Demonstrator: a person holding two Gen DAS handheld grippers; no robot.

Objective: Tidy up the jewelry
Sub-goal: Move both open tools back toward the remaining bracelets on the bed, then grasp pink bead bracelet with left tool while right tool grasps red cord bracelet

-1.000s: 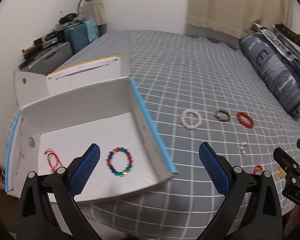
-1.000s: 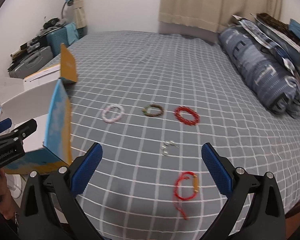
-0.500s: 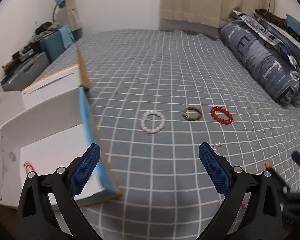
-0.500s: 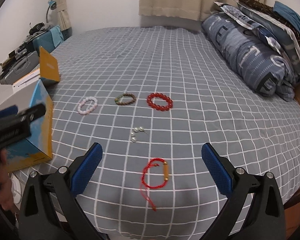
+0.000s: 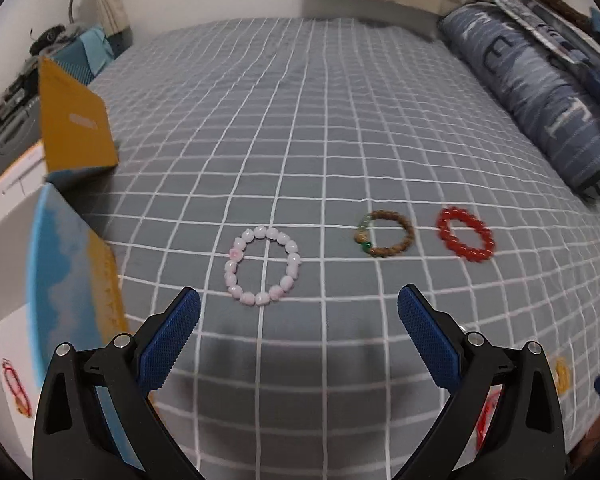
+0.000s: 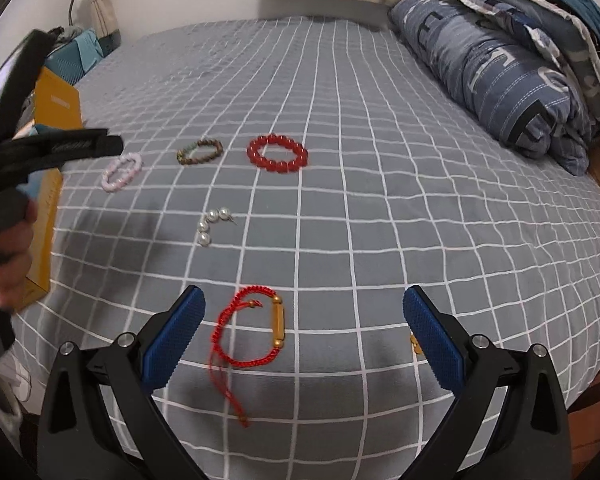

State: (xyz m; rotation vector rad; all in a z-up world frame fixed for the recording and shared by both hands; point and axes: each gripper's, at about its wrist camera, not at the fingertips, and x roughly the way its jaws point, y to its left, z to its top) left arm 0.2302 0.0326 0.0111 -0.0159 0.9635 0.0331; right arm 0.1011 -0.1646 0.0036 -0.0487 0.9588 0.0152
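My left gripper [image 5: 299, 308] is open, low over the grey checked bed, and empty. Just ahead of it lies a pink bead bracelet [image 5: 236, 253]. To its right lie a brown bead bracelet [image 5: 392, 214] and a red bead bracelet [image 5: 446, 224]. The open box [image 5: 60, 280] stands at the left with a red cord bracelet [image 5: 16, 388] inside. My right gripper [image 6: 304, 308] is open too. A red cord bracelet with a gold tube [image 6: 278, 322] lies between its fingers' line. Pearl earrings [image 6: 210, 222] lie further on.
Rolled blue bedding [image 6: 500, 72] lines the right side of the bed. A small gold piece [image 6: 414, 344] shows by my right finger. A hand [image 6: 8, 264] holds the left gripper at the left. Cluttered cases [image 5: 4, 120] stand beyond the box. The bed's front edge is close.
My left gripper has swung right, away from the box, and now faces the pink bracelet. My right gripper has moved in and lower over the red cord bracelet.
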